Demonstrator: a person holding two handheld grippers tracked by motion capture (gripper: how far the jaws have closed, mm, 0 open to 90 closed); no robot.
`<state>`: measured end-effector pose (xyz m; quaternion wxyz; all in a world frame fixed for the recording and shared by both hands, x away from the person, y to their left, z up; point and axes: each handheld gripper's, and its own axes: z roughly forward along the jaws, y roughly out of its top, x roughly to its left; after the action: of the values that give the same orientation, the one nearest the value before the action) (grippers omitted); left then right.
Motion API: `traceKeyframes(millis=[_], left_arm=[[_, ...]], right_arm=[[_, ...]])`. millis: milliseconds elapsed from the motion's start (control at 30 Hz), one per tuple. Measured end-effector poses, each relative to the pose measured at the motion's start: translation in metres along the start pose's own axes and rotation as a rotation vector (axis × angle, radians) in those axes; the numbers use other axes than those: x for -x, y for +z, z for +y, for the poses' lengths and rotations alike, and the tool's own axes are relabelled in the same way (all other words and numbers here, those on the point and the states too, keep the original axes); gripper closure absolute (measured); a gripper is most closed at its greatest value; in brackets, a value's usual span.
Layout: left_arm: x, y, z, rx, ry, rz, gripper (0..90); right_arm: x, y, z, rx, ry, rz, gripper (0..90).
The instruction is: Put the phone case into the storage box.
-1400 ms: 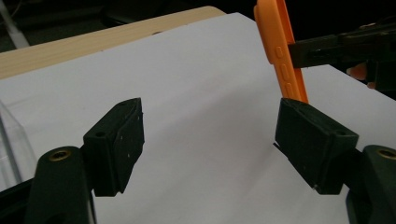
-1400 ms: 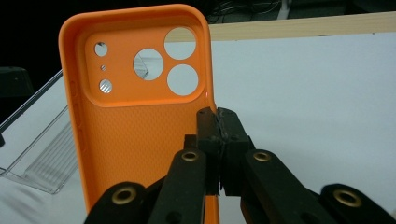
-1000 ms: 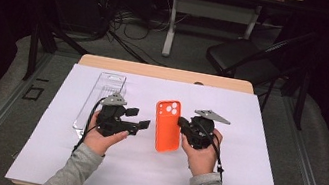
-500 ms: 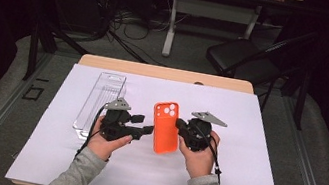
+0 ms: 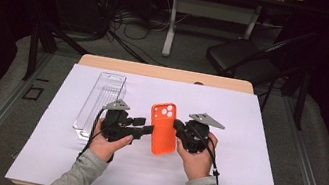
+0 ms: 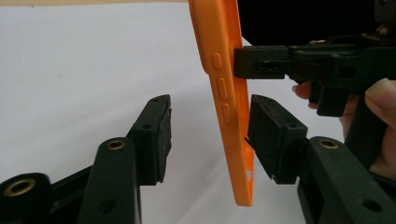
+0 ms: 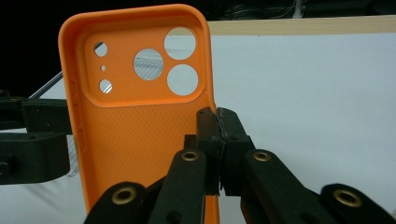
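Right gripper (image 7: 218, 140) is clamped tight on the edge of the orange phone case (image 5: 164, 128), pinching its side wall and holding it up off the white sheet (image 5: 253, 153) covering the table, roughly in the middle between both hands. The left gripper (image 6: 210, 135) has its jaws straddling the case's other edge, the one with the button bumps; they've just been closing in, but in the left gripper view there's a clear gap on one side, and I honestly can't tell if the other pad touches, so I'd call it not gripping yet. The bottom of the case is cut off in the right gripper view, and from the high view the hands cover most of both grippers. Through the camera cutouts you can make out a bit of the clear plastic tray (image 5: 101, 97), which lies off to the left on the sheet. Count: one case, one tray, two grippers.
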<state>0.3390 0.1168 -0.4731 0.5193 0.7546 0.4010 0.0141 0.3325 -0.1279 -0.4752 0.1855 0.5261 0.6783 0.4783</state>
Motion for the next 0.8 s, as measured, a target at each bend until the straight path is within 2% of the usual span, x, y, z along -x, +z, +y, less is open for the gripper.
traceKeyframes(millis=[267,367,467,567,633,800], left_arm=[[-0.0029,-0.0013,-0.0003,0.009,-0.038,-0.012,57.2],[-0.0037,-0.0008,-0.0005,0.008,-0.043,-0.032,60.6],[-0.0051,0.0,-0.0016,-0.011,-0.099,-0.069,61.7],[-0.0052,0.0007,-0.0021,-0.015,-0.108,-0.068,63.5],[-0.0057,0.0011,-0.0021,-0.025,-0.127,-0.076,64.7],[-0.0056,0.002,-0.0028,-0.03,-0.127,-0.072,67.0]], right_arm=[[-0.003,0.0011,-0.0031,0.001,-0.007,0.006,88.9],[-0.0046,0.0015,-0.0041,0.001,-0.012,0.007,88.9],[-0.006,0.0019,-0.0051,-0.004,-0.014,0.009,88.9],[-0.007,0.0023,-0.0057,-0.004,-0.017,0.013,88.9],[-0.0076,0.0023,-0.0059,-0.004,-0.019,0.013,88.9],[-0.0084,0.0019,-0.0061,-0.001,-0.021,0.016,88.9]])
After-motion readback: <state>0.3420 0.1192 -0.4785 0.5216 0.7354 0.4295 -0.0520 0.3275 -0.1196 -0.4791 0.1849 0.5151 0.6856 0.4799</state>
